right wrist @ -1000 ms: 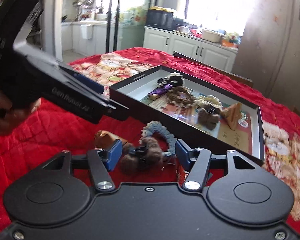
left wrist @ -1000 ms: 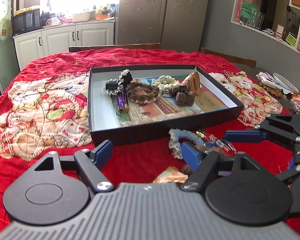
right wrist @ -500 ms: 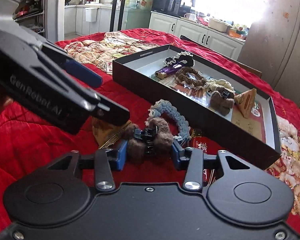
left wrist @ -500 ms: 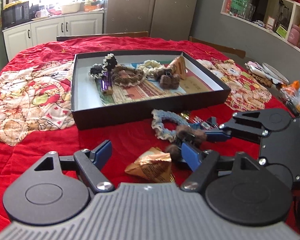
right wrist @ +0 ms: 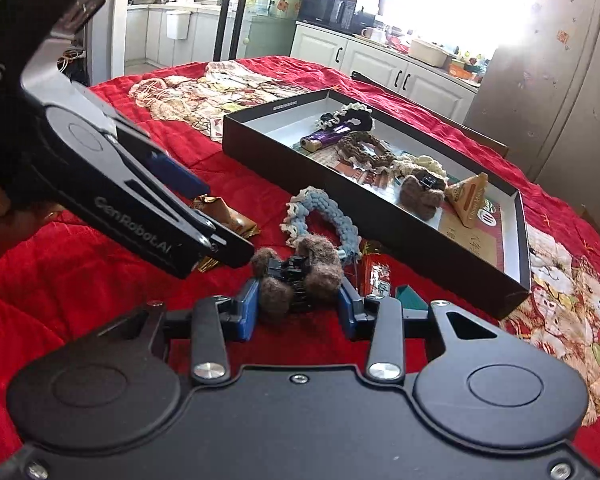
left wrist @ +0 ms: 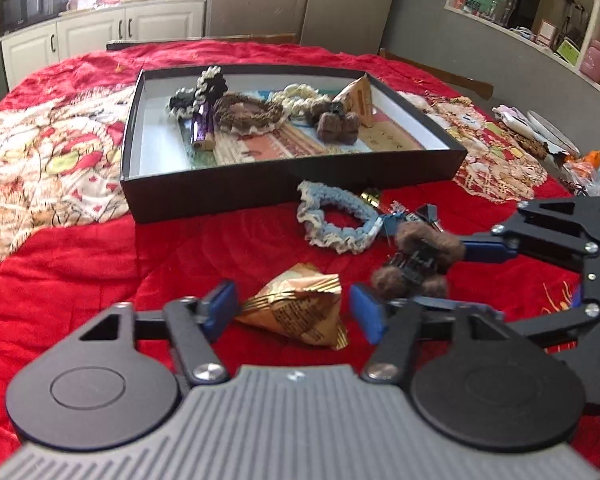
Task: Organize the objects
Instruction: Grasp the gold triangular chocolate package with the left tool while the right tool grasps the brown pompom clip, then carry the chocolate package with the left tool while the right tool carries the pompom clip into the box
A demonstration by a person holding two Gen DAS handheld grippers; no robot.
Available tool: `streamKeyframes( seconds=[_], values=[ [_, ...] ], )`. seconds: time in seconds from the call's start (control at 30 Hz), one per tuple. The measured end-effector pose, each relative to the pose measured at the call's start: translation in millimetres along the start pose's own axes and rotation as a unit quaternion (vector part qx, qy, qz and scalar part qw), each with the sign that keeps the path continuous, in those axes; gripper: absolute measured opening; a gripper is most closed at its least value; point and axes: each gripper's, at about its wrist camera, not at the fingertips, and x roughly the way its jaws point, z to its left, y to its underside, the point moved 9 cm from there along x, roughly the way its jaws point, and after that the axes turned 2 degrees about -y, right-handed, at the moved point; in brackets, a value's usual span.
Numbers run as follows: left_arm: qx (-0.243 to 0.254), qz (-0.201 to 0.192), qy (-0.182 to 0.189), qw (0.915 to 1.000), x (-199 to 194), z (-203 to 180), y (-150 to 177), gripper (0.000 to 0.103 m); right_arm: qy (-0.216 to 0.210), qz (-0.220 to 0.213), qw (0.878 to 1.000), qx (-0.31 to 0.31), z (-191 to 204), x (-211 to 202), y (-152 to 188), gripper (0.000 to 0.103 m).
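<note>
1. Red quilt, printed with cream cartoon patches, spread over the whole table; everything below lies on it.

2. Black box, shallow, white inside, near the middle of the quilt. Already in it: a black-and-cream scrunchie, a purple lighter just in front of that, a brown scrunchie, a cream scrunchie, a brown fuzzy hair clip and a tan triangular packet leaning at the far right corner. A printed paper lines the floor under them.

3. My left tongs, low over the quilt in front of the box, jaws closing. The gold triangular packet lies between the blue pads; the pads do not press it yet.

4. My right tongs, coming in from the right, narrowed onto a second brown fuzzy hair clip. Both blue pads sit against its pompoms; I cannot tell whether it is lifted off the quilt.

5. Blue scrunchie, cream-edged, on the quilt just in front of the box wall, touching the gripped clip's far side.

6. Red wrapper, small, on the quilt between the blue scrunchie and the box, beside my right tongs' right finger.

7. Loose clutter at the quilt's far right edge, too small to name.
</note>
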Motion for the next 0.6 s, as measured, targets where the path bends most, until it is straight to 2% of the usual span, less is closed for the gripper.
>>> streamKeyframes(
  seconds=[0.07,0.13,0.3,0.6],
  values=[
    [0.001,-0.001,-0.005,1.0,0,1,1,0.064,-0.002,-0.001,1.0,0.004,-1,-2,1,0.038],
    [0.002,-0.002,-0.008,1.0,-1,1,1,0.052,-0.004,0.001,1.0,0.01,-2,-2,2,0.038],
    [-0.005,-0.004,-0.008,1.0,-3,1,0,0.042,-0.008,-0.001,1.0,0.017,-3,-4,2,0.038],
    [-0.013,-0.021,0.002,0.9997,-19,-2,-13,0.04,-0.016,-0.022,0.999,0.038,-13,-17,-8,0.038]
  ],
)
